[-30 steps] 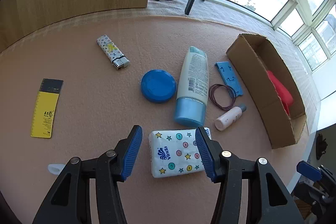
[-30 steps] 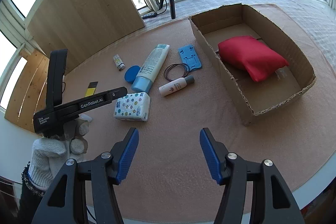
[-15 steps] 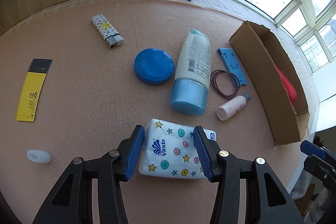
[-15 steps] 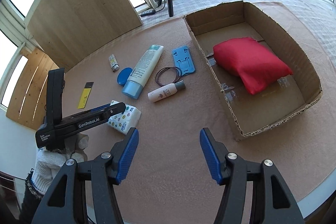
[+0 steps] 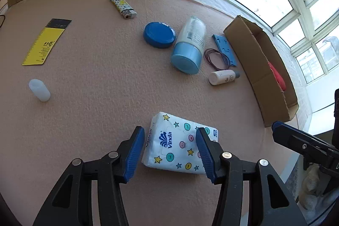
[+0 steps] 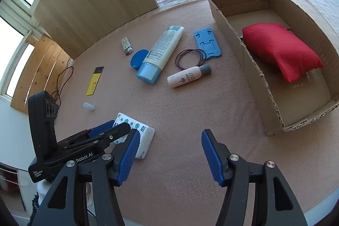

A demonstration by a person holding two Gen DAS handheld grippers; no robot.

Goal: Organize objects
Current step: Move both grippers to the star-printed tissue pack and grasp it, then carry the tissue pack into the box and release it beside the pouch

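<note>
A white tissue pack (image 5: 180, 141) printed with stars and dots sits between the blue fingers of my left gripper (image 5: 169, 132), which is shut on it. In the right wrist view the same pack (image 6: 141, 135) shows near the table's front edge, partly hidden by the left gripper (image 6: 114, 130). An open cardboard box (image 6: 239, 39) on the right holds a red cushion (image 6: 279, 50). My right gripper (image 6: 169, 151) hovers open over bare table with nothing between its fingers.
Spread over the pink table are a lotion tube (image 5: 190, 46), a blue lid (image 5: 159, 35), a small white bottle (image 5: 222, 77), hair ties (image 5: 216, 57), a blue stand (image 5: 225, 49), a lighter (image 5: 122, 6), a yellow ruler (image 5: 45, 43) and a white cap (image 5: 39, 90).
My left gripper closed around the tissue pack and pulled it back from the lotion tube toward the front edge. The right gripper stayed open and drifted slightly.
</note>
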